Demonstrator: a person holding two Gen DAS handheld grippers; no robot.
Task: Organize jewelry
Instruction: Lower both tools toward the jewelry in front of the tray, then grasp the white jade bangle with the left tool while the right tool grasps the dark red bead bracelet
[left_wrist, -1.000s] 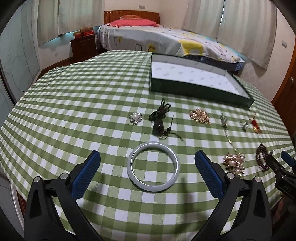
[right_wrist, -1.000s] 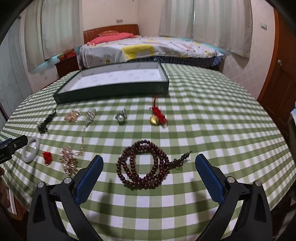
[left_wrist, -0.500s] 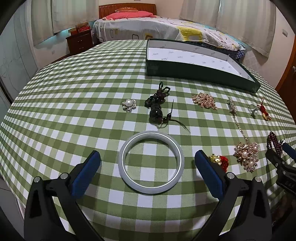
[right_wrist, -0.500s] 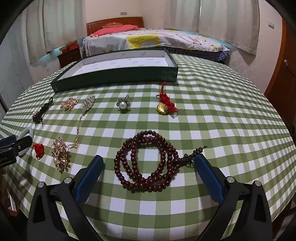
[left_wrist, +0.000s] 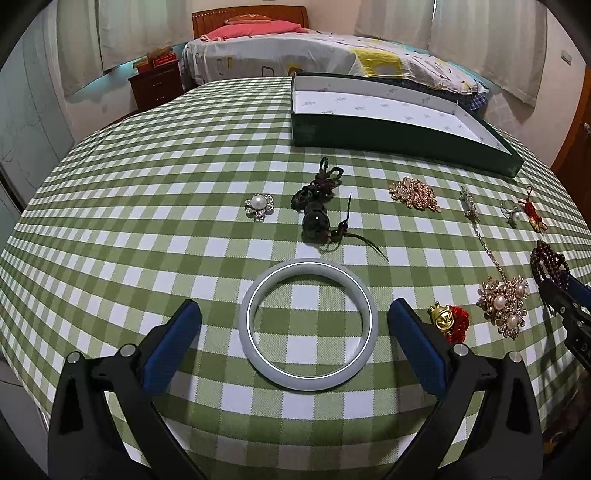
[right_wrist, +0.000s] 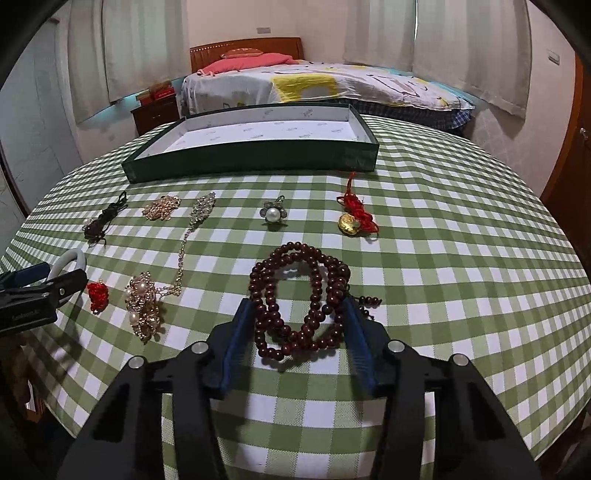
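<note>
A pale grey-white bangle (left_wrist: 308, 266) lies flat on the green checked tablecloth. My left gripper (left_wrist: 293, 314) stands open, its blue pads wide on either side of the bangle and touching nothing. A coiled dark red bead necklace (right_wrist: 266, 280) lies between the pads of my right gripper (right_wrist: 298, 304). Those jaws are closing and sit close against the coil's sides. A dark green tray (left_wrist: 388, 129) with a white lining stands at the far side of the table, also seen in the right wrist view (right_wrist: 251, 162). The left gripper (right_wrist: 44, 280) shows at that view's left edge.
Loose pieces lie between grippers and tray: a pearl brooch (left_wrist: 260, 205), a dark pendant on cord (left_wrist: 316, 221), a gold brooch (left_wrist: 415, 192), a chain with a pearl cluster (left_wrist: 504, 302), a red-and-gold charm (left_wrist: 448, 321), a pearl ring (right_wrist: 273, 214), a red tassel charm (right_wrist: 352, 221). A bed (left_wrist: 332, 48) stands behind.
The right jaws have narrowed from wide open to flank the bead necklace. Both grippers have come closer to the bangle and the beads. No jewelry has changed place.
</note>
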